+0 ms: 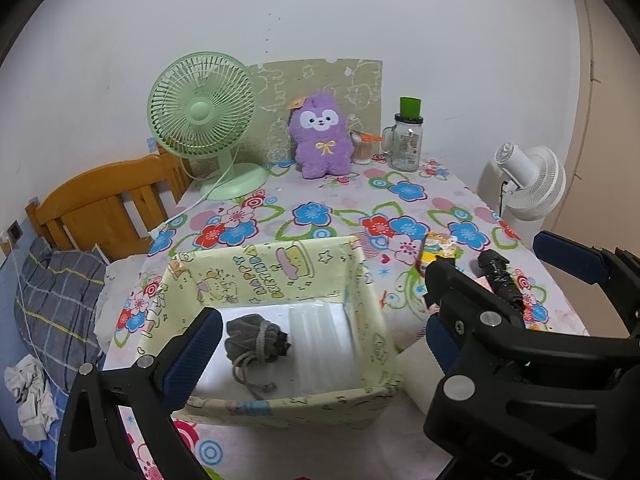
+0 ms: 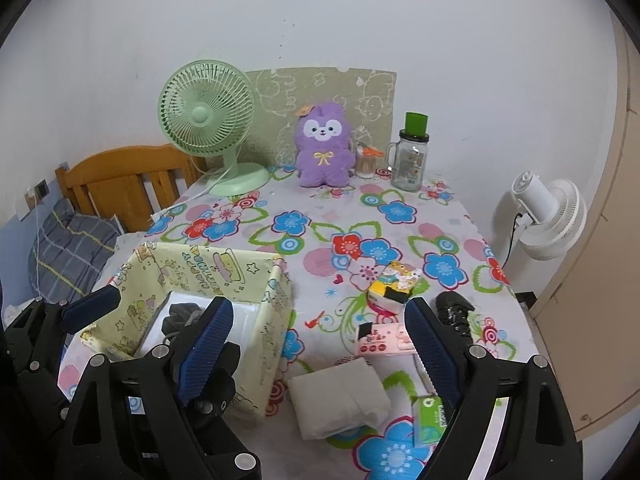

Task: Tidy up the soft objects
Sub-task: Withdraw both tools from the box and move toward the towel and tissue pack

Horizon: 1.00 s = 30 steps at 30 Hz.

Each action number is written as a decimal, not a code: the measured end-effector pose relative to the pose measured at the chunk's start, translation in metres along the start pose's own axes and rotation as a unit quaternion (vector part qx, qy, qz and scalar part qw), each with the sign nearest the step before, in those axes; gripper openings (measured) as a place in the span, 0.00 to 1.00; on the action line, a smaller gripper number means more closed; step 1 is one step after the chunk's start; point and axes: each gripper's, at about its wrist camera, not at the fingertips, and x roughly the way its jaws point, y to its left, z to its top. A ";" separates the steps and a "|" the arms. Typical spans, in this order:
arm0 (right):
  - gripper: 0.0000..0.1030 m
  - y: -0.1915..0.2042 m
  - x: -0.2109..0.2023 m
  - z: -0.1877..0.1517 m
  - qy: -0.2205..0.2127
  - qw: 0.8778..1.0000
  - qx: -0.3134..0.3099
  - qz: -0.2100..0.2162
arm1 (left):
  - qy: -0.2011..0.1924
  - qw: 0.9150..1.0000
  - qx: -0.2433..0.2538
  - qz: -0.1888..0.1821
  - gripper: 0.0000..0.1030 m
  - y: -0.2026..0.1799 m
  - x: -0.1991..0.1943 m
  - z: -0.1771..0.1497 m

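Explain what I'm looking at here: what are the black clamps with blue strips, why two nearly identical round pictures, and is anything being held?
The black clamps are two hand-held grippers, one in each of a person's hands; there is no robot arm. Each carries a wide-angle camera that looks forward along its fingers, hence two similar rounded pictures.

In the left camera's picture the left gripper frames a yellow fabric box with a grey pouch inside. The right gripper shows at that picture's right.

In the right camera's picture the right gripper stands open above a white folded pack, a pink card and a green tissue packet.

Both stand open and empty; nothing is held.

At the back of the flowered table are a green fan, a purple plush and a glass jar.
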 end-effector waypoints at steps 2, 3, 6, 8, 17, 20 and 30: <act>0.87 -0.005 -0.003 -0.001 -0.003 1.000 0.003 0.001 | -0.003 1.000 0.004 0.004 0.99 -0.006 -0.003 0.001; 0.88 -0.008 -0.005 -0.001 -0.005 1.000 0.005 0.002 | -0.006 1.000 0.006 0.005 0.99 -0.009 -0.006 0.001; 0.88 -0.015 -0.011 -0.002 -0.010 1.000 0.009 0.003 | -0.012 1.000 0.010 0.006 0.99 -0.017 -0.011 0.002; 0.88 -0.019 -0.015 -0.002 -0.014 1.000 0.010 0.004 | -0.015 1.000 0.012 0.007 0.99 -0.021 -0.014 0.002; 0.89 -0.041 -0.028 -0.005 -0.024 1.000 0.012 0.004 | -0.023 1.000 0.019 0.004 1.00 -0.042 -0.022 0.005; 0.89 -0.049 -0.032 -0.007 -0.025 1.000 0.011 0.001 | -0.023 1.000 0.019 0.001 1.00 -0.050 -0.023 0.005; 0.89 -0.073 -0.036 -0.017 -0.029 0.999 0.013 -0.009 | -0.025 0.999 0.028 -0.030 1.00 -0.076 -0.022 0.001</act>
